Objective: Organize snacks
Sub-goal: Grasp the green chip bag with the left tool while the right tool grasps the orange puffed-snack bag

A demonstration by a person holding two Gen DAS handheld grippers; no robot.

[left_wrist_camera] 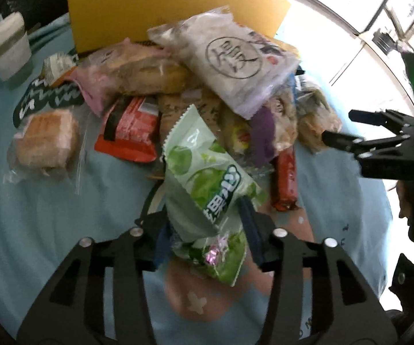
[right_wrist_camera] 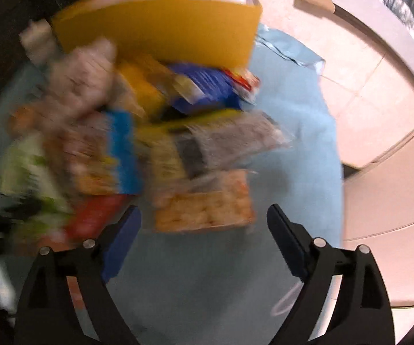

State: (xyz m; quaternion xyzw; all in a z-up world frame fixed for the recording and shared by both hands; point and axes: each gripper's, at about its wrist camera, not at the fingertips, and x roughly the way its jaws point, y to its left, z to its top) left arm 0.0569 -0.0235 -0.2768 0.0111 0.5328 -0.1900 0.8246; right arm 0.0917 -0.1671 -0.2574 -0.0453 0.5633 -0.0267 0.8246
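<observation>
My left gripper (left_wrist_camera: 204, 230) is shut on a green snack packet (left_wrist_camera: 207, 181) and holds it above the light blue cloth (left_wrist_camera: 48, 215). Behind it lies a pile of snacks: a white packet (left_wrist_camera: 230, 57), a bread roll in a bag (left_wrist_camera: 140, 72), a red packet (left_wrist_camera: 132, 132), a wrapped bun (left_wrist_camera: 45, 143). A yellow box (left_wrist_camera: 172, 8) stands behind the pile. My right gripper (right_wrist_camera: 204, 224) is open and empty, just in front of a cracker packet (right_wrist_camera: 204, 210); it also shows at the right of the left wrist view (left_wrist_camera: 339, 128). The right wrist view is blurred.
A white cup with a lid (left_wrist_camera: 8, 46) stands at the far left on the cloth. A red bar (left_wrist_camera: 286, 178) lies right of the green packet. A blue packet (right_wrist_camera: 207, 89) lies against the yellow box (right_wrist_camera: 160, 26). Pale floor tiles (right_wrist_camera: 365, 100) lie to the right.
</observation>
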